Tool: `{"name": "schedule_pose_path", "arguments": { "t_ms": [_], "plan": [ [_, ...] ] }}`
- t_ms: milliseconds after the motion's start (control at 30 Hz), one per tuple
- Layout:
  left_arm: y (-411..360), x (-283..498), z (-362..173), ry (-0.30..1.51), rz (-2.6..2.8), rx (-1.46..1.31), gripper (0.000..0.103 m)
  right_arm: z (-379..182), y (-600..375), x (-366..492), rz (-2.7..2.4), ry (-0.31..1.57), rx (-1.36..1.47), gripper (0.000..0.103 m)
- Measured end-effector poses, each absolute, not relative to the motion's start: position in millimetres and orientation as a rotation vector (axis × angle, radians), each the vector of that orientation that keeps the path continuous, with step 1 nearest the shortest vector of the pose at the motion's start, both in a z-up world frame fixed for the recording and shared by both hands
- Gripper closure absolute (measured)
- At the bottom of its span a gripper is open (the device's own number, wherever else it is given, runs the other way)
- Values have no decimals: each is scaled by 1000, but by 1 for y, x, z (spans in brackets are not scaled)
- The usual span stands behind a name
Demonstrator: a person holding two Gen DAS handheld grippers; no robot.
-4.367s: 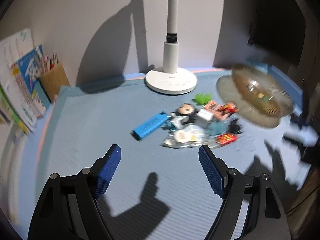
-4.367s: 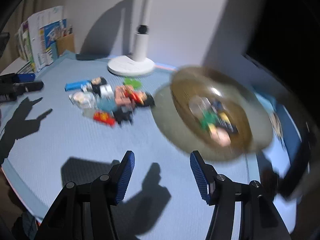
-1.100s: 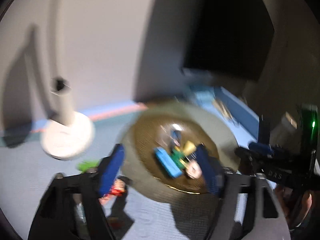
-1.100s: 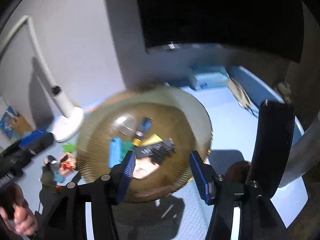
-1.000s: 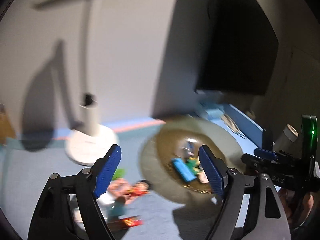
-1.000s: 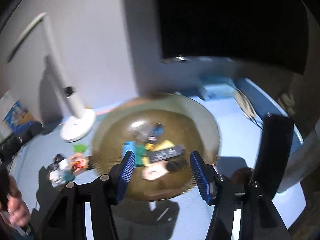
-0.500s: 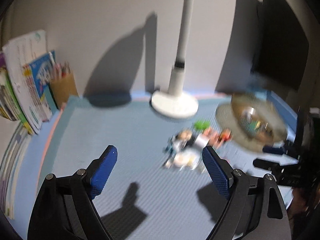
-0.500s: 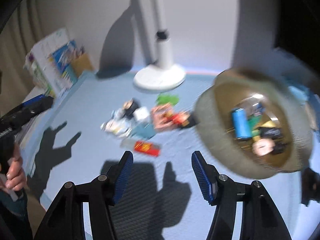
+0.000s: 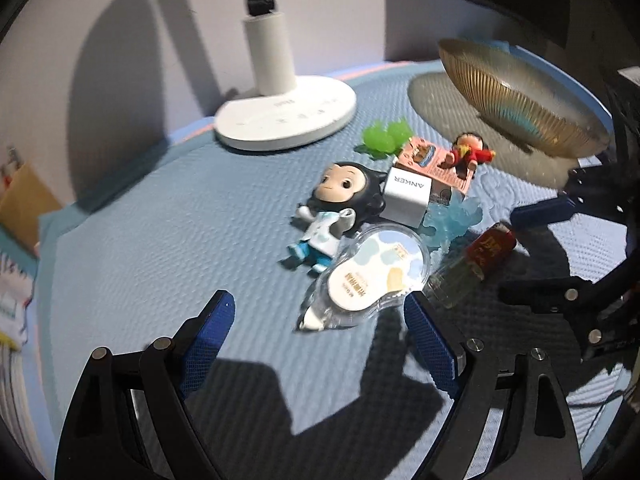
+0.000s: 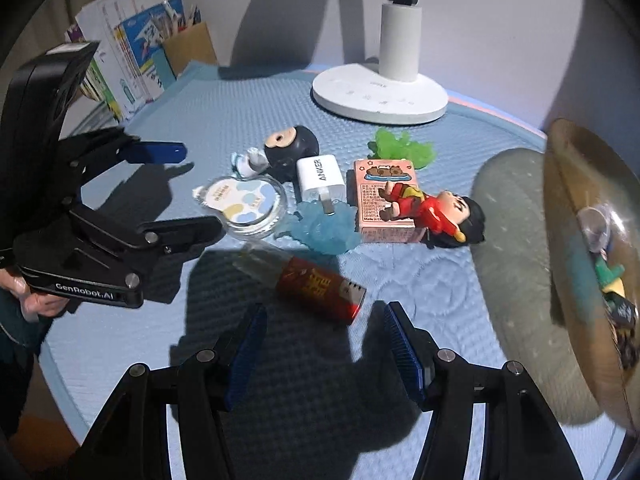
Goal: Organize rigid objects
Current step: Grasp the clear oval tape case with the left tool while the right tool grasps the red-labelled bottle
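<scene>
A pile of small objects lies mid-mat: a black-haired doll (image 9: 336, 200), a white charger (image 9: 406, 196), a pink box (image 9: 436, 168), a red-clothed figure (image 10: 436, 212), a green toy (image 9: 386, 136) and a pale blue toy (image 10: 324, 228). My left gripper (image 9: 320, 332) hovers open just short of the packaged correction tape (image 9: 372, 276). My right gripper (image 10: 324, 350) is open, with the red lighter (image 10: 320, 284) just beyond its fingertips. A ribbed golden bowl (image 10: 568, 184) at the right holds several items.
A white lamp base (image 10: 380, 92) stands behind the pile. Books (image 10: 120, 60) and a brown pencil holder (image 10: 188, 48) stand at the far left edge. The left gripper (image 10: 188, 188) and a hand (image 10: 40, 300) fill the left of the right wrist view. The mat's front edge is near.
Both views have swung from the bowl down to the pile, and both grippers have dropped close to it. The blue lighter that lay on the mat earlier now lies in the bowl.
</scene>
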State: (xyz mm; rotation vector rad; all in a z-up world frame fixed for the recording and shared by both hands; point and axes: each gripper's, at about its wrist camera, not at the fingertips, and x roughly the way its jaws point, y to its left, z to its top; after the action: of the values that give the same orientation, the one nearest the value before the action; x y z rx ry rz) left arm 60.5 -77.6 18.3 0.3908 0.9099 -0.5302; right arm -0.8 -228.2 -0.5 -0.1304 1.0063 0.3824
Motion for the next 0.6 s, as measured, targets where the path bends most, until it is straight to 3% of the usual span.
{"name": "schedule_pose_path", "arguments": {
  "t_ms": [33,133,167,233,400,600],
  "plan": [
    [-80,63,16,919,-545,395,18,-2,-228,3,391,1005,-133,44],
    [-84,64,13,935,-595,382,33,-1,-223,9,423,981,-147,44],
    [-85,63,14,934,-616,370,48,0,-220,10,436,977,-155,44],
    [-86,58,15,933,-639,360,65,-2,-213,7,450,966,-183,48],
    [-79,45,15,927,-609,345,70,-2,-203,-22,473,928,-252,75],
    [-61,8,15,940,-600,311,70,-4,-222,-74,438,920,-248,80]
  ]
}}
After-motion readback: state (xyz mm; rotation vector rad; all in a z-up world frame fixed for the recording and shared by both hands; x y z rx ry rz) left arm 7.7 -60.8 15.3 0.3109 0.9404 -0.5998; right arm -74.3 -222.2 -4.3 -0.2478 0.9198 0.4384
